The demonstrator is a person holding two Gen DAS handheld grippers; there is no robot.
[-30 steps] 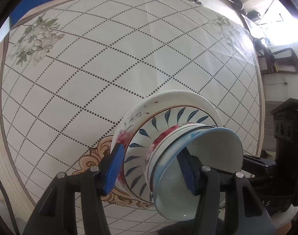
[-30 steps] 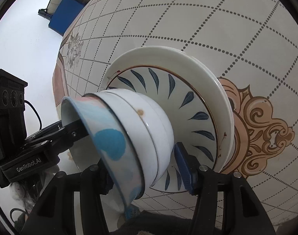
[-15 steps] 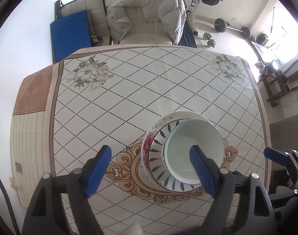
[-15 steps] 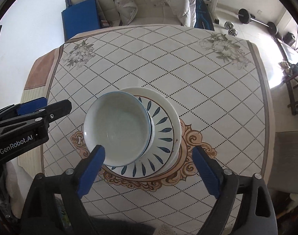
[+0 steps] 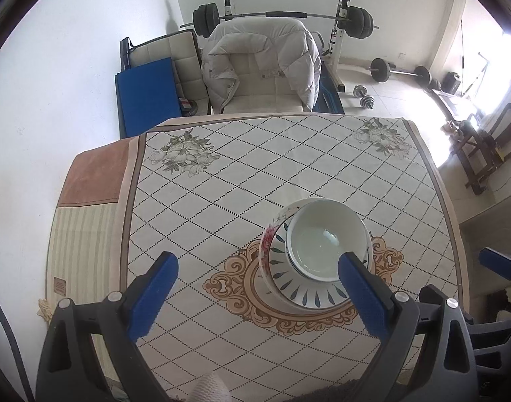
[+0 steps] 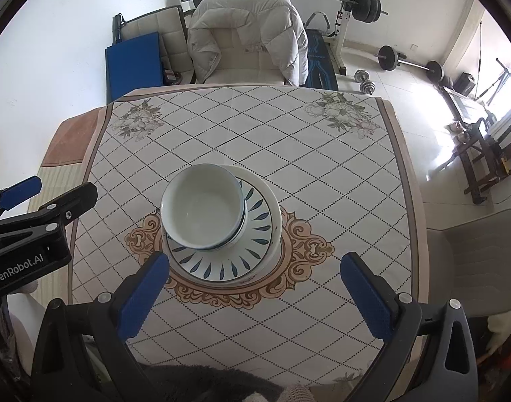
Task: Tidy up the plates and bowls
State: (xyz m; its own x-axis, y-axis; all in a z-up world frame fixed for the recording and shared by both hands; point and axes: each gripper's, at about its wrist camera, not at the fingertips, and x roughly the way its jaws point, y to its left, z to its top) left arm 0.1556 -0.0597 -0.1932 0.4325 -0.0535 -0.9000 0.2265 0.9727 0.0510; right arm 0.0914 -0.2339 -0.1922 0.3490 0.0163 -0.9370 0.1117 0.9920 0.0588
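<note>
Right wrist view is showing the bowls (image 6: 203, 207) nesting on the plates (image 6: 255, 231), the stack sitting mid-desk (image 6: 322, 154) on the gold medallion. You are holding both tools above it, the right tool (image 6: 252, 293) and the left tool (image 5: 255, 296) opening wide with nothing gripped. Stacking is looking done; next, you are likely needing only to clear away without nudging the stack.
</note>
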